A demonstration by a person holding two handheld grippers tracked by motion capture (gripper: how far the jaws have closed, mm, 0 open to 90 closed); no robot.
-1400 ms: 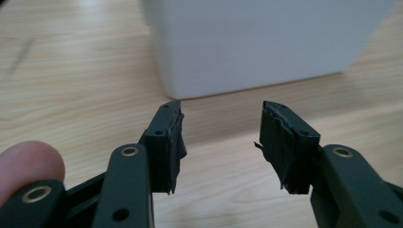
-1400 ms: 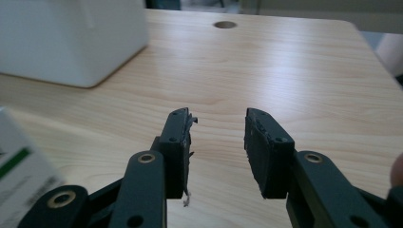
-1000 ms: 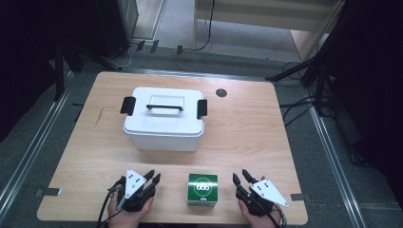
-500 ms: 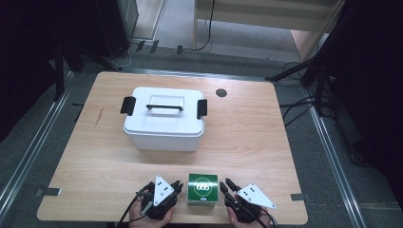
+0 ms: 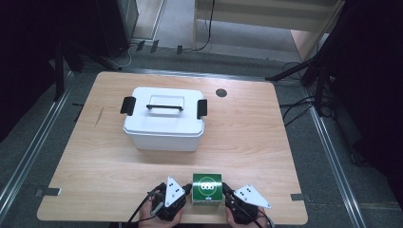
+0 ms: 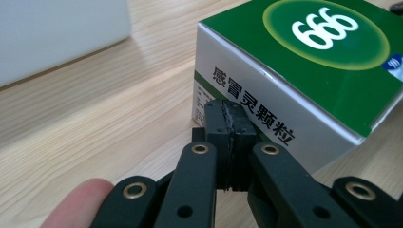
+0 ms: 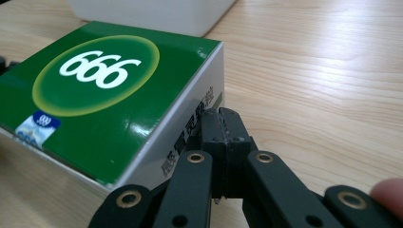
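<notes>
A green and white box (image 5: 207,188) printed with "999" lies flat near the table's front edge (image 6: 304,71) (image 7: 104,90). My left gripper (image 5: 188,189) (image 6: 230,118) is shut, its tips pressed against the box's left side wall. On the opposite side my right gripper (image 5: 225,190) (image 7: 223,126) is shut too, tips touching the box's right side wall. Neither holds anything between its jaws. A white lidded bin (image 5: 164,118) with a black handle and black side latches stands behind the box, mid-table.
The wooden table (image 5: 256,142) has a round black grommet (image 5: 221,93) at its back right. Cables and metal stands crowd the floor beyond the far edge (image 5: 304,76). A fingertip (image 6: 78,202) shows beside the left gripper.
Both grippers have moved inward from the sides of the box and now press against it from left and right. The box and bin have stayed put.
</notes>
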